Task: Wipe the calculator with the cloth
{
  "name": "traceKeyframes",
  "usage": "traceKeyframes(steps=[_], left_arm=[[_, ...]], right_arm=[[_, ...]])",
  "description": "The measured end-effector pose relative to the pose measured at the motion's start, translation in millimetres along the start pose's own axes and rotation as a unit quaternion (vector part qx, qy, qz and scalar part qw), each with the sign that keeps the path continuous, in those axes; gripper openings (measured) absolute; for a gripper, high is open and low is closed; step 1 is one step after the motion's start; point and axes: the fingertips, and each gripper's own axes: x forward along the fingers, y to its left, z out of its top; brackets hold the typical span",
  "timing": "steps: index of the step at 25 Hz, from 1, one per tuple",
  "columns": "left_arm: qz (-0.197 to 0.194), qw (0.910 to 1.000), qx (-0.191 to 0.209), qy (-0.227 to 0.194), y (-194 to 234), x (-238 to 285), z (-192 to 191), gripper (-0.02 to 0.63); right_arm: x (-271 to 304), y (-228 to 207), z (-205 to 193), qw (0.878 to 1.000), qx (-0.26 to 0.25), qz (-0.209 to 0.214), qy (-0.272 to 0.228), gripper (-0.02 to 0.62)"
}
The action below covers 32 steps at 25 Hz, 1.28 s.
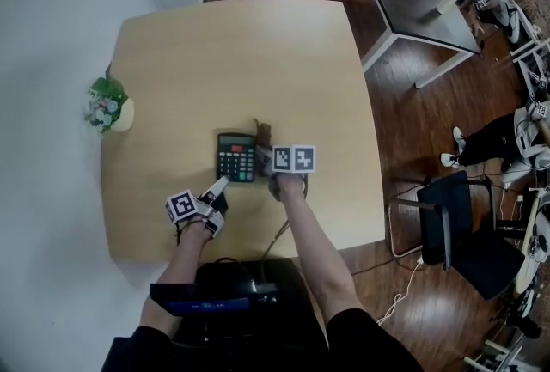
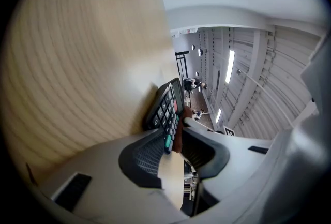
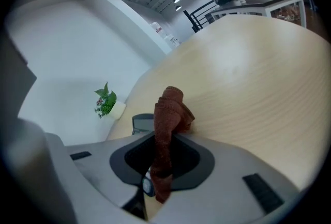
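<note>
Two claws reach over the desk (image 1: 223,61). The left claw (image 1: 223,183) is closed on a near corner of the one calculator (image 1: 236,157), which lies mid-desk. The right claw (image 1: 265,157) pinches the one brown cloth (image 1: 261,131) just beside the calculator. Only the gripper views show both grips; the head view alone shows the whole keypad. One potted plant (image 1: 107,104) stands at the desk's left edge.

Open tabletop (image 1: 258,61) beyond calculator (image 1: 236,157); plant pot (image 1: 109,106) at left edge.

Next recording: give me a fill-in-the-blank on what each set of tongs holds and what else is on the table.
The right tongs grip a brown ____.
The left tongs clamp a corner of the ____.
On the table, at its edge by the wall, stands a potted ____.
Missing: cloth; calculator; plant.
</note>
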Motion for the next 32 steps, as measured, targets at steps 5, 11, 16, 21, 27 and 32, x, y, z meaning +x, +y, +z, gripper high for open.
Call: traceKeyframes(steps=[5, 11, 16, 21, 27, 32], left_arm=[[-0.007, 1.0, 0.005, 0.005, -2, 2, 1, 0.103], [-0.004, 0.9999, 0.008, 0.008, -2, 3, 0, 0.101], [-0.002, 0.9999, 0.011, 0.01, 2, 1, 2, 0.101], [-0.006, 0.9999, 0.01, 0.006, 1, 2, 0, 0.101], [-0.003, 1.0, -0.001, 0.007, -1, 4, -2, 0.101], [0.001, 0.9999, 0.01, 0.008, 1, 1, 3, 0.101]], right_arm=[[-17, 15, -63, 0.999, 0.026, 0.005, 0.026, 0.071], [-46, 37, -128, 0.994, 0.078, 0.048, 0.063, 0.071], [-50, 14, -23, 0.998, 0.03, 0.023, -0.055, 0.071], [-12, 0, 34, 0.998, 0.012, 0.021, -0.052, 0.071], [-8, 2, -21, 0.999, 0.046, 0.014, -0.01, 0.072], [-25, 25, -92, 0.997, 0.071, 0.026, 0.019, 0.072]])
